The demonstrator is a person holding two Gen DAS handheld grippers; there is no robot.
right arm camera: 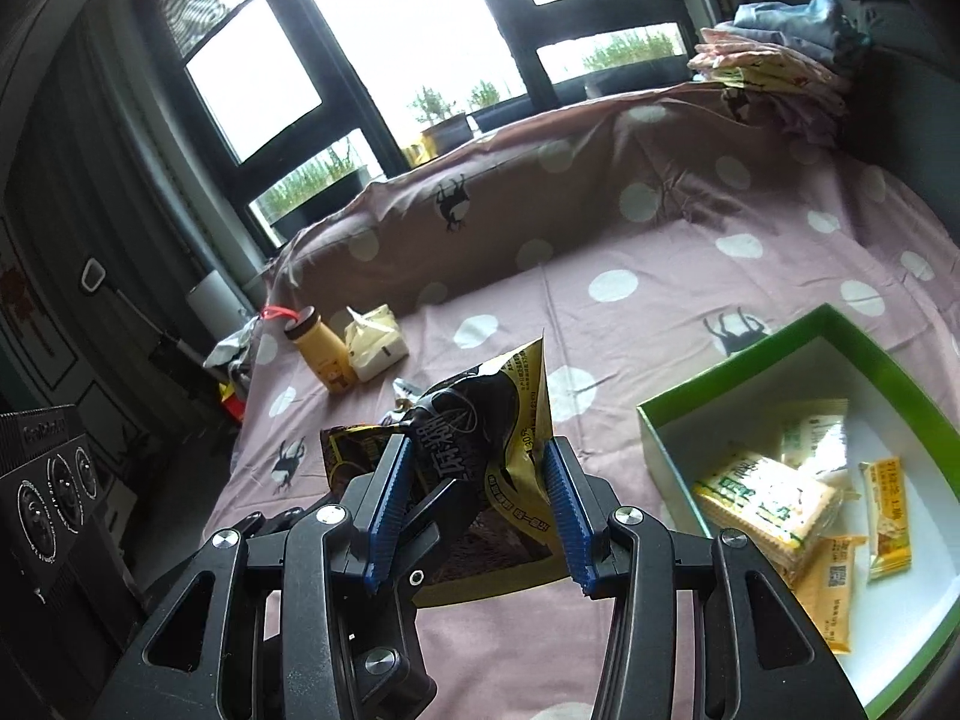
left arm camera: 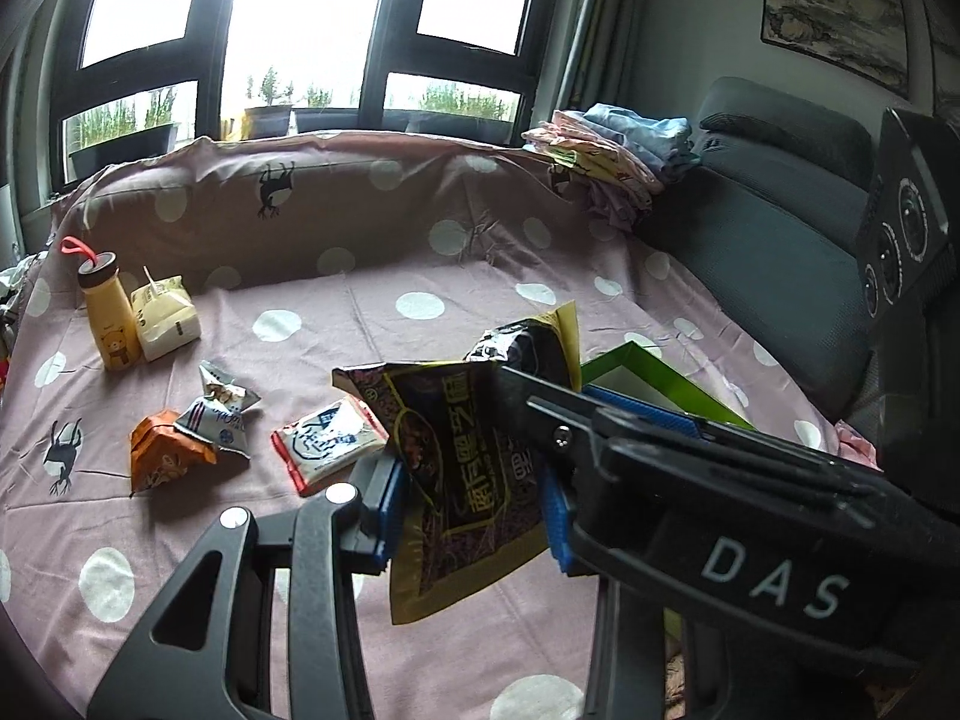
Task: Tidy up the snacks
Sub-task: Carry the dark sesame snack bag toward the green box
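Right now both of your grippers are clenched on the same black-and-yellow snack bag (left arm camera: 456, 456), which hangs above the dotted pink sheet (left arm camera: 372, 312). Your left gripper (left arm camera: 471, 516) pinches the bag's lower part between its blue pads, while your right gripper (right arm camera: 477, 504) grasps the crumpled upper part, its blue pads pressing in from both sides; in the left wrist view the right gripper's black finger crosses over the bag. Just beside the bag, on its right, sits the green box (right arm camera: 798, 336), open, with several yellow and cream snack packets (right arm camera: 762, 498) lying on its white floor. To the bag's left, on the sheet, lie a red-edged white packet (left arm camera: 330, 441), a crumpled silver-blue wrapper (left arm camera: 222, 414) and an orange packet (left arm camera: 162, 450) touching that wrapper. Farther off to the bag's left stand a yellow bottle (left arm camera: 111, 318) with a red loop and, touching it, a pale yellow carton (left arm camera: 165, 315). Beyond the bag, at the sheet's far right corner, a pile of folded clothes (left arm camera: 612, 150) rests on the raised edge, and behind everything is the dark-framed window (left arm camera: 312, 30).
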